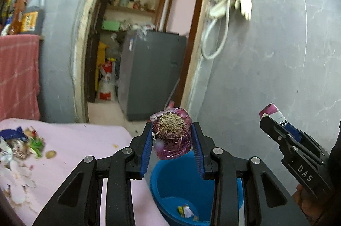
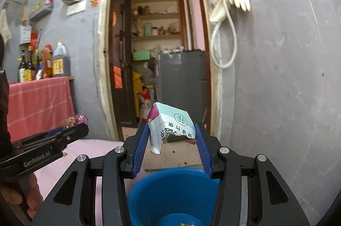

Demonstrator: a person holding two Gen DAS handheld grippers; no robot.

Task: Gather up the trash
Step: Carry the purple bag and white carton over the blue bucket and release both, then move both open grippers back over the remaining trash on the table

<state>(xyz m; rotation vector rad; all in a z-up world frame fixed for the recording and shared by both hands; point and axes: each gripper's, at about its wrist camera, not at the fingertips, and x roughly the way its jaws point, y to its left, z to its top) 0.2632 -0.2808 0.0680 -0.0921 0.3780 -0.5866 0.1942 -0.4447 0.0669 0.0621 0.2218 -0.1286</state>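
My left gripper (image 1: 172, 136) is shut on a purple onion piece (image 1: 171, 136) with dry roots and holds it above the blue bucket (image 1: 170, 183). My right gripper (image 2: 171, 136) is shut on a torn white paper carton (image 2: 170, 128) and holds it above the same bucket (image 2: 149, 196). Each gripper shows in the other's view: the right one at the right edge (image 1: 275, 119), the left one at the left edge (image 2: 76, 125). A few wrappers (image 1: 186, 212) lie in the bucket. More trash (image 1: 19, 145) lies on the pink tablecloth (image 1: 85, 145) at the left.
A grey wall (image 1: 277, 55) stands close on the right with a hanging hose and gloves (image 1: 230, 4). An open doorway (image 2: 157, 55) ahead leads to shelves and a grey appliance (image 1: 149, 72). Bottles (image 2: 42, 64) stand on a red-covered stand at the left.
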